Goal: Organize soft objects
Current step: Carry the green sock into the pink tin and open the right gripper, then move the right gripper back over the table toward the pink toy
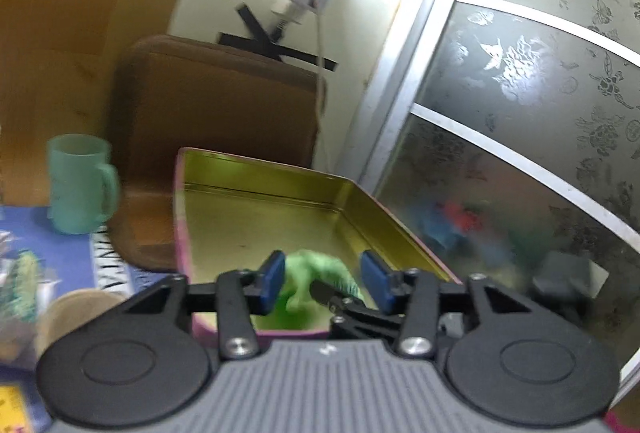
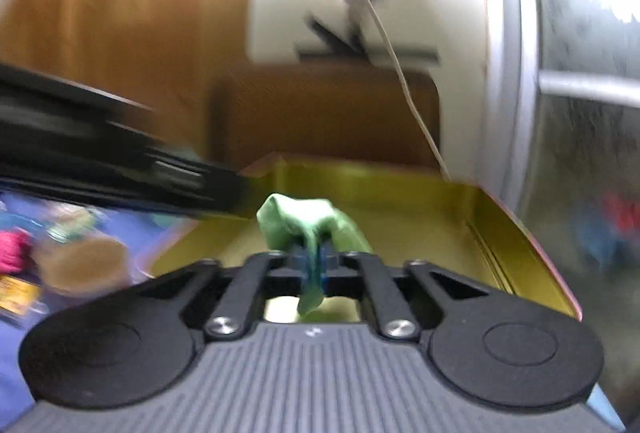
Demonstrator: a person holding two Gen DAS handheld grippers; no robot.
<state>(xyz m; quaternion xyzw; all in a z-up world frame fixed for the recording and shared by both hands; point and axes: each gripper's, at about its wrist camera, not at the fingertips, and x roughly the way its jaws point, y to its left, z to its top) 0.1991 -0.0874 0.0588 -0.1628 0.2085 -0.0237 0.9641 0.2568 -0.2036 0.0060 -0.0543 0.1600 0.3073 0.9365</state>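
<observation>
A soft green toy point(image 2: 310, 229) hangs from my right gripper point(image 2: 314, 265), whose blue pads are shut on it above the open gold-lined tin point(image 2: 500, 233). The same toy point(image 1: 320, 273) shows in the left wrist view, over the near end of the tin point(image 1: 260, 209), with the right gripper's black fingers on it. My left gripper point(image 1: 324, 283) is open, its blue pads point(image 1: 272, 281) on either side of the toy and not touching it. The left gripper's body point(image 2: 120, 169) is a dark blur at the left of the right wrist view.
A teal mug point(image 1: 80, 185) stands left of the tin on a blue printed cloth point(image 1: 52, 257). A brown cushion point(image 1: 216, 129) stands behind the tin. A frosted patterned glass door point(image 1: 520, 113) is close on the right. A round tan object point(image 2: 84, 265) and pink yarn point(image 2: 14, 249) lie at left.
</observation>
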